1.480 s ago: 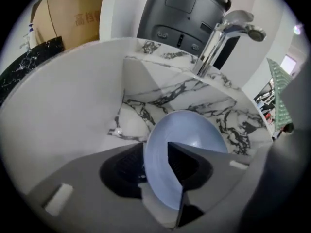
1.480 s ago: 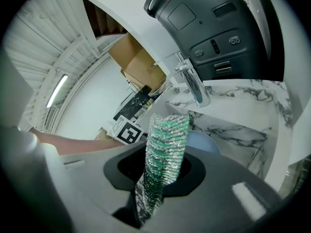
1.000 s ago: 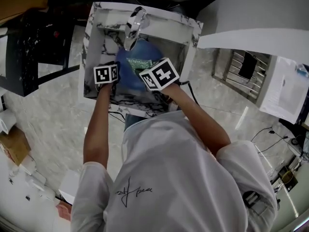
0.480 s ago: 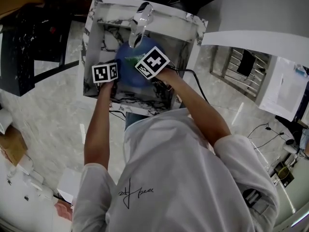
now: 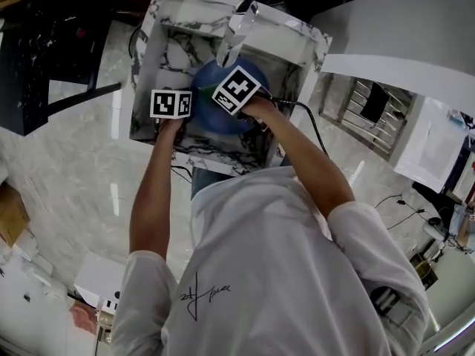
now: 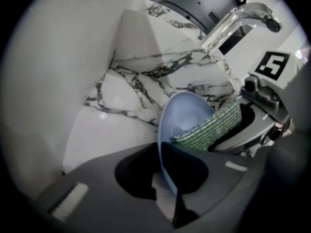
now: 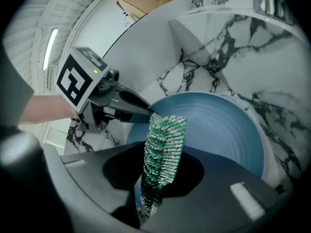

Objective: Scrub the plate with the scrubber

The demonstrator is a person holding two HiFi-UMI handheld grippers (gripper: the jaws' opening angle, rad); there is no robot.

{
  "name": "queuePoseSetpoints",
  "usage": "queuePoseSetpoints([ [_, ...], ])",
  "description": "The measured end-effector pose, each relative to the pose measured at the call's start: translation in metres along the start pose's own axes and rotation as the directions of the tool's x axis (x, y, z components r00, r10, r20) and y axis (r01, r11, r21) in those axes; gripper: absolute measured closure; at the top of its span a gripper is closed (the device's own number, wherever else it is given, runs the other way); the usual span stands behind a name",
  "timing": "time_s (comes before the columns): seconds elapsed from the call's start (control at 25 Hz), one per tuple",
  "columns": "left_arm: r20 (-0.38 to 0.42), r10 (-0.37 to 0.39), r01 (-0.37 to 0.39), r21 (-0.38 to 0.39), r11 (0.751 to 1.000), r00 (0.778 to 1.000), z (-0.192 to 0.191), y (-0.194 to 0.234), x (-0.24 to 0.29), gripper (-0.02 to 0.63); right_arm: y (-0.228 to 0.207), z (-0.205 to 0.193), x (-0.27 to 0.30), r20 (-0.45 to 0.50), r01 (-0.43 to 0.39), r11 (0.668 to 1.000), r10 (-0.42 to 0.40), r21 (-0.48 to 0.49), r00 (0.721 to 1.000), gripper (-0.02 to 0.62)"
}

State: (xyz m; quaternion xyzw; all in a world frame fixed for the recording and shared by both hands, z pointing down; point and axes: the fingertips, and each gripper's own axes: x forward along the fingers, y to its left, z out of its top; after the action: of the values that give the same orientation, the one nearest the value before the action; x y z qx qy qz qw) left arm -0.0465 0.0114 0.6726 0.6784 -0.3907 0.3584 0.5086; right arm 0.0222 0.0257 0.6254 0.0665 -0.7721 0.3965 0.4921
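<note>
A blue plate (image 5: 211, 99) stands on edge in the marble sink (image 5: 148, 65). In the left gripper view the plate's (image 6: 187, 115) rim runs between the jaws of my left gripper (image 6: 167, 178), which are closing round it; a pale gap still shows on one side. My right gripper (image 7: 155, 183) is shut on a green scrubber (image 7: 163, 149), which it holds against the plate's (image 7: 223, 125) face. In the head view, the left gripper (image 5: 187, 113) is at the plate's left edge and the right gripper (image 5: 223, 104) is over its middle. The scrubber (image 6: 214, 127) also shows in the left gripper view.
A chrome faucet (image 5: 239, 22) hangs over the sink just behind the plate. The sink's marble walls (image 6: 146, 81) close in on all sides. A dark table (image 5: 44, 50) stands to the left and a white counter (image 5: 401, 58) to the right.
The right gripper has carried the scrubber from the plate's right side to over its middle. The left gripper has stayed at the plate's left edge.
</note>
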Motion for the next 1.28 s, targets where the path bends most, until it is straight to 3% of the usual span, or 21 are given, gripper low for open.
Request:
queuePoseSetpoints([
  [0.36, -0.004, -0.051, 0.051, -0.021, 0.998, 0.999, -0.002, -0.007, 0.004, 0.526, -0.011, 0.006, 0.007, -0.029, -0.018, 1.0, 0.019, 0.019, 0.999, 0.525],
  [0.76, -0.003, -0.07, 0.069, -0.032, 0.997, 0.998, -0.002, -0.006, 0.006, 0.525, -0.022, 0.005, 0.019, -0.017, -0.021, 0.993, 0.023, 0.113, 1.0, 0.523],
  [1.28, -0.018, -0.102, 0.101, -0.048, 0.994, 0.995, -0.004, -0.009, 0.007, 0.525, -0.043, 0.022, 0.007, 0.06, 0.08, 0.99, -0.087, 0.113, 0.994, 0.523],
])
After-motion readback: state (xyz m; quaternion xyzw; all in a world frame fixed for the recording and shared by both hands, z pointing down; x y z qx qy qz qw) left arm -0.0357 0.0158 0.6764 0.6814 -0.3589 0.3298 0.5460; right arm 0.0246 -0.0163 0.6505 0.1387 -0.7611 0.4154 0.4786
